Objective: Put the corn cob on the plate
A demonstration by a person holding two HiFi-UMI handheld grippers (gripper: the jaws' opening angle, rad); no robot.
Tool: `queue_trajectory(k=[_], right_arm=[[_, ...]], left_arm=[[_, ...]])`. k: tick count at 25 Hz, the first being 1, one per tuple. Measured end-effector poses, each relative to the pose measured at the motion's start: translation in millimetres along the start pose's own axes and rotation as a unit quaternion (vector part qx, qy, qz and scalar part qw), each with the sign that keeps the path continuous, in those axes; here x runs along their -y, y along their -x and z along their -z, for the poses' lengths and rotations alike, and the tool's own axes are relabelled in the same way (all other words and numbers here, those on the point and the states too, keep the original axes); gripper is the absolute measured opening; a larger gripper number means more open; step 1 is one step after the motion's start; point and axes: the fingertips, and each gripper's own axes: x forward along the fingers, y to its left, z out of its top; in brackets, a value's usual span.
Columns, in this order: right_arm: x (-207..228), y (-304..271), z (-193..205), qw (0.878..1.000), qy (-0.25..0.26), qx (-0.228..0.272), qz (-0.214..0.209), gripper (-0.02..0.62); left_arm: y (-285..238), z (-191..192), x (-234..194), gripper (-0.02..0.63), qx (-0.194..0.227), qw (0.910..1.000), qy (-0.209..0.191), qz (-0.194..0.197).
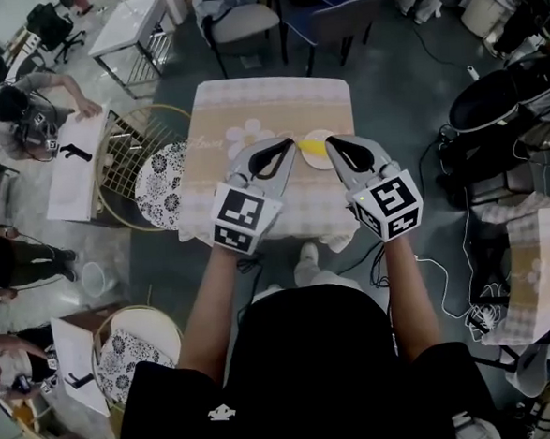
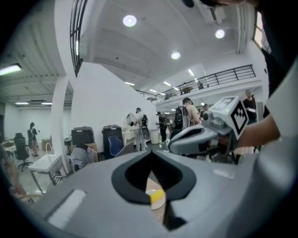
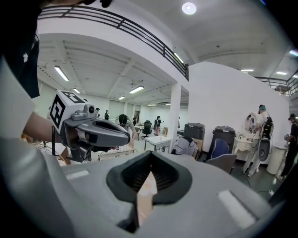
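- While your left grey two-jaw gripper [image 1: 287, 147] hovers above the beige-clothed table [image 1: 248, 108], its jaws are pressed together and empty.
- Yellow corn cob [image 1: 311, 147] lies on the round pale plate [image 1: 324, 162]; placement looks done.
- Your right grey gripper [image 1: 332, 145] is likewise closed and empty. Next: keep clear.
- Nothing obstructs; dark blue chair [image 1: 341, 17] stands beyond.

Grey floor [image 1: 396, 74], white walls [image 2: 100, 100], ceiling lights [image 2: 129, 20], scattered chairs [image 1: 242, 21].

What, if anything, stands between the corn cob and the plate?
Nothing visible does: the corn cob already seems to lie on the plate, with the left claw and right claw shut and empty.
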Motion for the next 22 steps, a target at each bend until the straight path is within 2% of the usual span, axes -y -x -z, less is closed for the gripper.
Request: queue_trajectory(k=[5,8,17,22], right_arm=[[-20,11,-18,0.999,-0.028,0.031,0.013,0.002],[-33,16,-24,0.998,-0.036,0.042,0.022,0.002],[-72,28,-32,0.997,-0.042,0.055,0.016,0.002],[-91,34,-32,0.998,-0.036,0.052,0.018,0.002]], left_arm=[[22,-11,9,0.009,0.016,0.9999,0.004,-0.001],[35,-11,12,0.009,0.02,0.9997,-0.01,-0.006],[71,-11,21,0.009,0.029,0.9994,-0.018,-0.009],[90,-7,22,0.009,0.036,0.9992,-0.001,-0.015]])
